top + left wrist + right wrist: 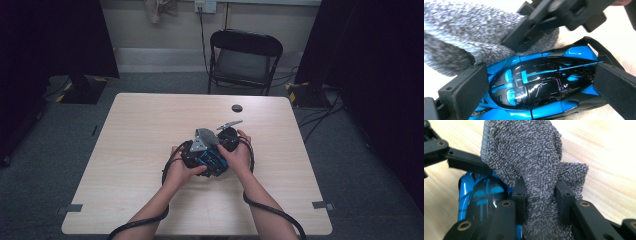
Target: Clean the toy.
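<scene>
The left gripper [536, 82] had the blue and black toy car [541, 85] clamped lengthwise, one jaw pressed on each end, the car sitting squarely between them on the wooden table [150, 130]. The right gripper [540, 195] had its jaws pinched tight on a bunched grey cloth [529, 160], which rose past the jaw tips and draped over the car just beside them.

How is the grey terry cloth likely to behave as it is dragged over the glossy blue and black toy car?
The grey terry cloth probably stays floppy: it bunches between the right gripper fingers and drapes over the blue and black toy car. Its looped pile looks grippy, though the car's glossy shell may let it slide.
</scene>
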Demonstrator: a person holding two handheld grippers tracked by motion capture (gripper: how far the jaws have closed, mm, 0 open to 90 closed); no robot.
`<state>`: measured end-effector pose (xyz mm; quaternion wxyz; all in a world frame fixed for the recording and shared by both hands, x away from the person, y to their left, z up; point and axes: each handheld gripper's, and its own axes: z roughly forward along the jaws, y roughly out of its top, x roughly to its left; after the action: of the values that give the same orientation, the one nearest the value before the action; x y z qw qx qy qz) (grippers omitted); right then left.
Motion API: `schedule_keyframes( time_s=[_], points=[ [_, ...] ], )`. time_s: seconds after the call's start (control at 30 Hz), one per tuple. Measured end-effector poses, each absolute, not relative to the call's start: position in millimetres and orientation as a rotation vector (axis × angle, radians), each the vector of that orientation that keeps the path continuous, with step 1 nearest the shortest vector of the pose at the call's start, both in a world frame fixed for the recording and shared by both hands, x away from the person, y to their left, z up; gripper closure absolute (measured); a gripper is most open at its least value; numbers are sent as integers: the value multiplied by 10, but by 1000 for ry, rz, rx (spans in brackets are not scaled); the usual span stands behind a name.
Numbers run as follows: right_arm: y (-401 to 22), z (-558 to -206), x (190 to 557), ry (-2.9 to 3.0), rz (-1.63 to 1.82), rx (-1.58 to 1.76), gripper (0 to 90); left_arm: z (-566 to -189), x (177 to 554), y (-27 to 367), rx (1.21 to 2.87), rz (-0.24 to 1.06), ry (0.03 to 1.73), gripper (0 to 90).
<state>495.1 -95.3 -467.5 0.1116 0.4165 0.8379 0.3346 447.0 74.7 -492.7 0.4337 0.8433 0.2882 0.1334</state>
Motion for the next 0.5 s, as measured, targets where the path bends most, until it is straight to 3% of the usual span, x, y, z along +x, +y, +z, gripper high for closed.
schedule_keyframes(
  time_s=[0.5],
  points=[
    [-1224, -4607, 4738, 2504, 989, 1163, 673, -4918, 4480, 749, 2113, 332, 713, 0]
  ],
)
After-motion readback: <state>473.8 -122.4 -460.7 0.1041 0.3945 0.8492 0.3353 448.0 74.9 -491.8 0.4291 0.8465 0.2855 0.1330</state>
